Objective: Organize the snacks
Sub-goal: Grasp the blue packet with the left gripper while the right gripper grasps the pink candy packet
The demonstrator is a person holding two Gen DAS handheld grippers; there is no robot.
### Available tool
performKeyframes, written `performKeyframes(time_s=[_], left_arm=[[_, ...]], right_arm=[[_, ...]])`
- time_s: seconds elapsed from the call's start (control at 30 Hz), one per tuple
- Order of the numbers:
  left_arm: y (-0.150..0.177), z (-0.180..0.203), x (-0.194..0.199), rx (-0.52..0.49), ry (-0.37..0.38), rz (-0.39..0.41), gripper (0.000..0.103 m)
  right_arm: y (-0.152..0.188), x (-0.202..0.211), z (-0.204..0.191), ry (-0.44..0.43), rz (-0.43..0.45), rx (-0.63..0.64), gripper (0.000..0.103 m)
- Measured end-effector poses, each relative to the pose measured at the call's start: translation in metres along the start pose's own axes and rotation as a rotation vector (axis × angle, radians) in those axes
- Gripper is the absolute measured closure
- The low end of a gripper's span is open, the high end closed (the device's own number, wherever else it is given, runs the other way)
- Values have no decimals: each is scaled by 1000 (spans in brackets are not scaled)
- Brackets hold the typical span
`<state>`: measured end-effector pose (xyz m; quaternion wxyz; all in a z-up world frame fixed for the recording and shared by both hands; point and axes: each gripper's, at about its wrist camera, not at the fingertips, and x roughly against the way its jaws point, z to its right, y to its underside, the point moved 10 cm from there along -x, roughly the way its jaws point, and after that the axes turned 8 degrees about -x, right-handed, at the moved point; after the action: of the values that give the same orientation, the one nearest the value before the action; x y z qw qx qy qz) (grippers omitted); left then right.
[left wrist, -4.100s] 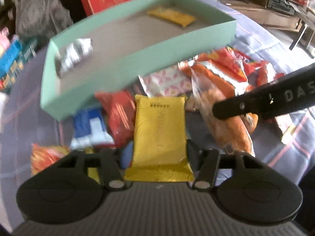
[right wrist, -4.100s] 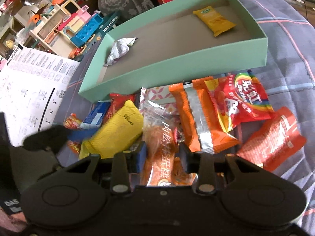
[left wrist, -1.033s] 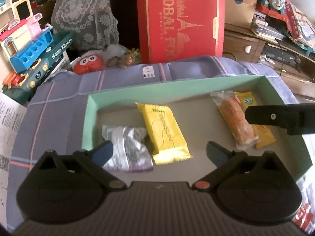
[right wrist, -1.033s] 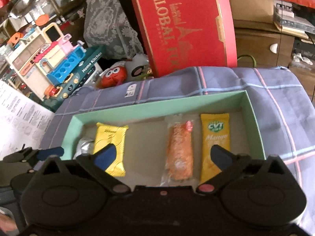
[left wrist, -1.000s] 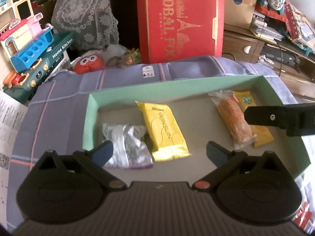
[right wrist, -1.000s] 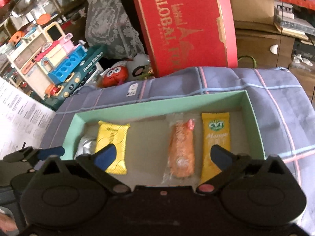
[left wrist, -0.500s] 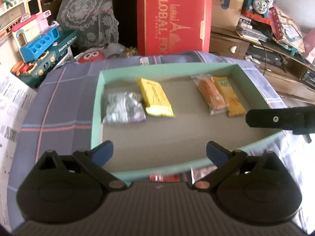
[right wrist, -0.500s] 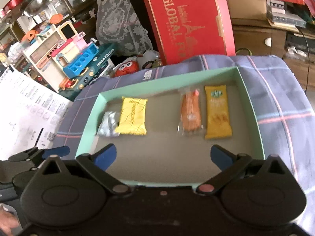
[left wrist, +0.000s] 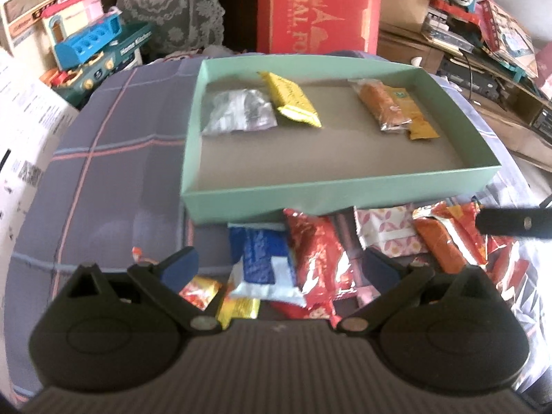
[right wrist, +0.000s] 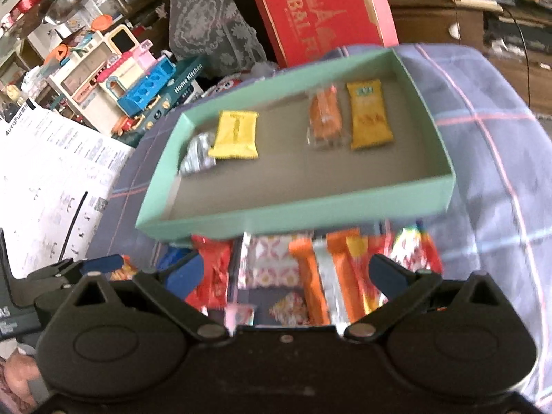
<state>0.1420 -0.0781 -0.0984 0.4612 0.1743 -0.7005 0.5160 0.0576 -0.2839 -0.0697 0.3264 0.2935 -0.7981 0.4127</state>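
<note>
Your left gripper (left wrist: 279, 269) is spread wide and holds nothing; it hangs over the loose snack pile, above a blue-and-white packet (left wrist: 264, 265) and a red bag (left wrist: 319, 262). Your right gripper (right wrist: 284, 270) is likewise wide apart and empty, above a pink patterned packet (right wrist: 270, 258) and an orange bar with a silver stripe (right wrist: 326, 276).

The green tray (left wrist: 338, 189) sits on a plaid cloth (left wrist: 114, 158), just beyond the pile; some of the snacks touch or tuck under its near wall. Four snacks lie inside, all toward the far side. At the left end a crumpled silver packet (left wrist: 239, 114) lies just beside a yellow packet (left wrist: 293, 100), the two touching or nearly so. Toward the right end a clear-wrapped orange snack (left wrist: 383, 103) lies against a mango bar (left wrist: 412, 114). The near half of the tray floor is bare cardboard.

In the left view, your right gripper's finger (left wrist: 514, 222) juts in from the right edge over more orange and red bags (left wrist: 448, 238). Both views are a little blurred.

Behind the tray stands a red box (right wrist: 321, 7); a toy kitchen (right wrist: 138, 82) is off to the left.
</note>
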Motion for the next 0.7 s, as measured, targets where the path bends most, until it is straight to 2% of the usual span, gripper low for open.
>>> performKeyframes(time_s=[0.07,0.23,0.3,0.37,0.43,0.6,0.63,0.67,0.7], left_arm=[[4,-4,-1,8,-7,6,4],[7,-8,-6,7,-10,7,26],[5,-8,-10,1,-3,7,32],[5,-8,-16,-4,1,-3,38],[10,-8,-23,-2,15,-28,60],[23,-10,-24,20,40,-31,61],[27,-11,-24,22,49,-34,61],[32,-12,-23,24,54,-37,61],[35,-12,-22,27,58,-39,61]], right_arm=[[10,-4,-1,-3,-11,-2,0],[33,-15,-18,-23,-46,30,0],[39,-20,-26,-12,-53,65,2],[46,-26,-33,-5,-72,91,14],[52,-32,-38,-9,-95,96,19],[68,-43,-43,-13,-134,121,44],[70,-45,-44,-12,-140,127,54],[73,-47,-44,-11,-146,133,60],[76,-49,-45,-9,-151,140,61]])
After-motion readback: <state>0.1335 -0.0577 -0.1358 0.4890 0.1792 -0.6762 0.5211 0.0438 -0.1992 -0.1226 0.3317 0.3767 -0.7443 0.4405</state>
